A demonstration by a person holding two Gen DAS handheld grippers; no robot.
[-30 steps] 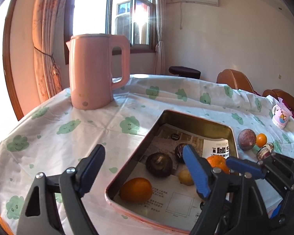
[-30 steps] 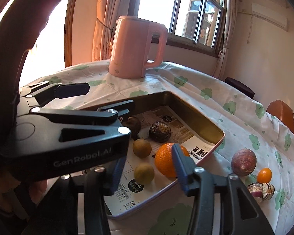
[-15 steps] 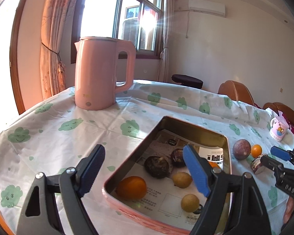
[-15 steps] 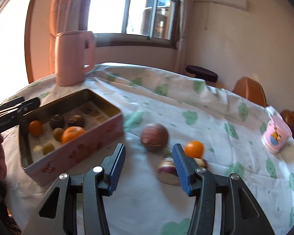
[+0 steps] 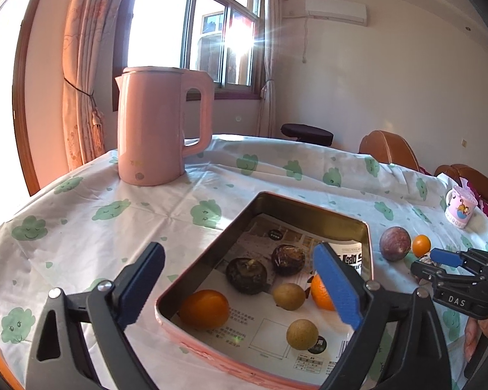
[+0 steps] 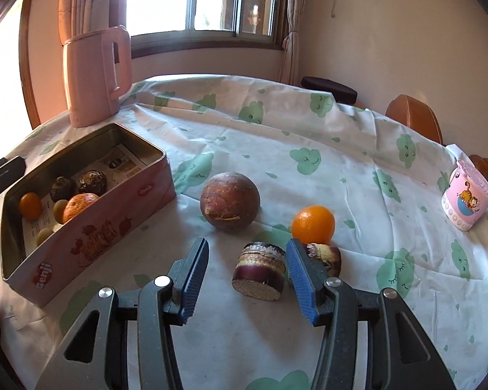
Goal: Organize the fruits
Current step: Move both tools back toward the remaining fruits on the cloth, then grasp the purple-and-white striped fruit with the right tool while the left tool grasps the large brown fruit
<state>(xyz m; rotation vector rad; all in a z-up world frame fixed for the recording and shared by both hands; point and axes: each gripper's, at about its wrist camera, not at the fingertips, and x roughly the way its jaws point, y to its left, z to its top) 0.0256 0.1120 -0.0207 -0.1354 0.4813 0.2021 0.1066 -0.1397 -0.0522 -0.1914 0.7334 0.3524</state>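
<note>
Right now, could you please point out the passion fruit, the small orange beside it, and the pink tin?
passion fruit point(image 6: 230, 202), right wrist view, middle of its round front.
small orange point(image 6: 313, 224), right wrist view, centre of its peel.
pink tin point(image 6: 97, 227), right wrist view, printed long side wall.

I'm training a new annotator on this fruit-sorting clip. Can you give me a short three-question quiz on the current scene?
1. True or false: the pink tin holds fruit.
2. Which lies nearest the right gripper: A the small orange, B the cut purple piece, C the pink kettle?
3. Fill in: the left gripper hovers over the tin with its jaws ____.

Key: 1 true; 2 B; 3 open, gripping nothing.
</note>
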